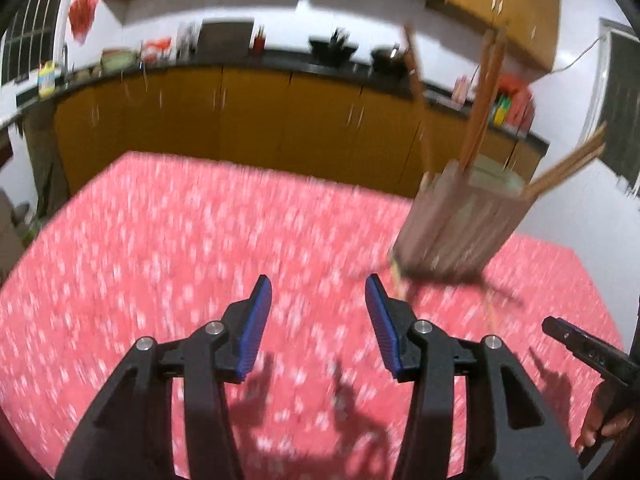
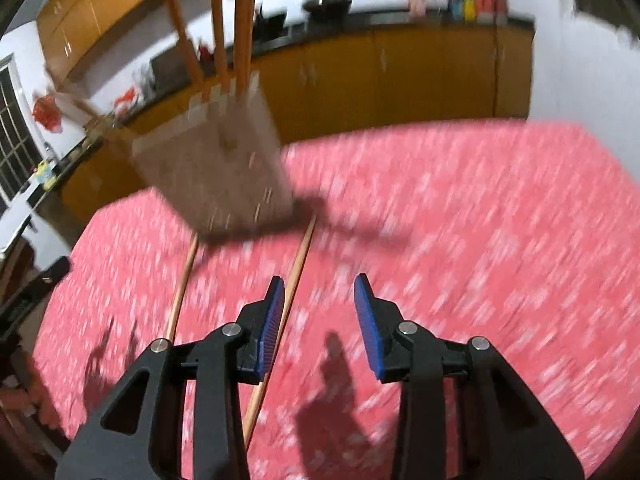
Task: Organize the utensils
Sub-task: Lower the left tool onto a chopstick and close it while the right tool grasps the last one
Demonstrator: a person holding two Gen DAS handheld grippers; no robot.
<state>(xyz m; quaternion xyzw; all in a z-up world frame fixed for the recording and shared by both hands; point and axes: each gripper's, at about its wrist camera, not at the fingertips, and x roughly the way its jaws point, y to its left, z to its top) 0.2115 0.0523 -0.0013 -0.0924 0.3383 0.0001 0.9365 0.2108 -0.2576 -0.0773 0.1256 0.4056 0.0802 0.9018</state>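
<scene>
A wooden utensil holder (image 1: 464, 224) stands on the red patterned tablecloth (image 1: 180, 240), with several wooden chopsticks (image 1: 482, 96) sticking out of it. It also shows in the right wrist view (image 2: 216, 172). Two loose chopsticks lie on the cloth in front of it, one (image 2: 298, 264) passing under my right gripper's left finger, the other (image 2: 182, 288) further left. My left gripper (image 1: 318, 296) is open and empty, to the left of the holder. My right gripper (image 2: 320, 292) is open and empty, above the cloth. Both views are motion-blurred.
Yellow kitchen cabinets (image 1: 240, 120) and a dark counter (image 1: 280, 60) with pots and bottles run behind the table. The right gripper's body (image 1: 588, 350) shows at the left view's right edge. A window (image 2: 12, 128) is at far left.
</scene>
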